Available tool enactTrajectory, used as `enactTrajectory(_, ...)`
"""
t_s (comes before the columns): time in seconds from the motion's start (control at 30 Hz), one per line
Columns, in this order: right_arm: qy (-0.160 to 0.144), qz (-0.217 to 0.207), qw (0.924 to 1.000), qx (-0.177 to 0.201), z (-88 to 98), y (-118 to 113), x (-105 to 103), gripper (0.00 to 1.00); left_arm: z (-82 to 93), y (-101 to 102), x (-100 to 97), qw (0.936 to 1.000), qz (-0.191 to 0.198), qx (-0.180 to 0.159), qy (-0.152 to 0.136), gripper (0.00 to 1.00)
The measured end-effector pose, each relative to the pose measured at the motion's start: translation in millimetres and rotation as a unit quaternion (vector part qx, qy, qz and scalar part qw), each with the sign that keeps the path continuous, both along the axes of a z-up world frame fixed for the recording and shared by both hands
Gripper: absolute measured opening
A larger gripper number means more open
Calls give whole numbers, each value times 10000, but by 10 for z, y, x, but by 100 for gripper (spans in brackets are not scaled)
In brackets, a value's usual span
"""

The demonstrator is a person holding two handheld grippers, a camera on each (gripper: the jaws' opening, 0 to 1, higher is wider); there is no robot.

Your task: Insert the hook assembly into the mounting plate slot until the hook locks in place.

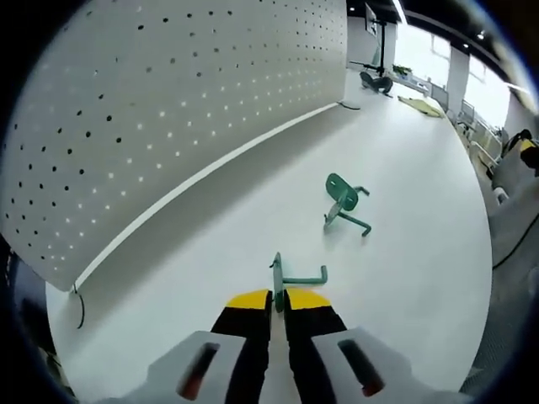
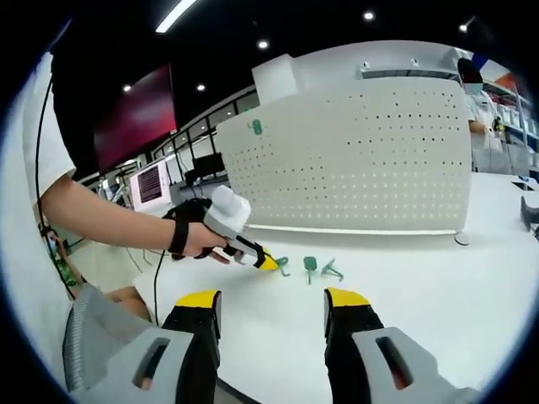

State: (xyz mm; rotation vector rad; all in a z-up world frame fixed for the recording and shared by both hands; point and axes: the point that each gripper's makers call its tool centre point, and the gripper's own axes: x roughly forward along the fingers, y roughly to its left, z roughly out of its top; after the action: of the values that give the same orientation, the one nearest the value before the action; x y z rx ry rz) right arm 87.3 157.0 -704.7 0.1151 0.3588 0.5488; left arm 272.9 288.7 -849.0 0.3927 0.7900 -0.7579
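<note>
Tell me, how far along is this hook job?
Early. Done: the left gripper is shut on a green hook at the table. In hand: that hook. Left: a second green hook piece lies loose on the white table, nothing is inserted into the pegboard, and the right gripper is open, holding nothing.

Bright, even light from ceiling strips and spots (image 2: 178, 14) (plus daylight through the far windows (image 1: 425, 46), blown out to white) washes the pale table (image 1: 253, 219), leaving faint soft shadows, while fisheye bending curves the pegboard (image 2: 354, 156) toward softened edges.
</note>
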Motion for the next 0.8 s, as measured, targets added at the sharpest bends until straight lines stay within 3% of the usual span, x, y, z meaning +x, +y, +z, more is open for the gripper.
enactTrajectory(0.37,7,59,10000,-9,5,45,2,49,22,-41,-90,9996,58,-225,129,4)
enactTrajectory(0.8,-44,256,9997,-11,67,151,-14,49,276,-78,-180,9975,257,-664,-37,4)
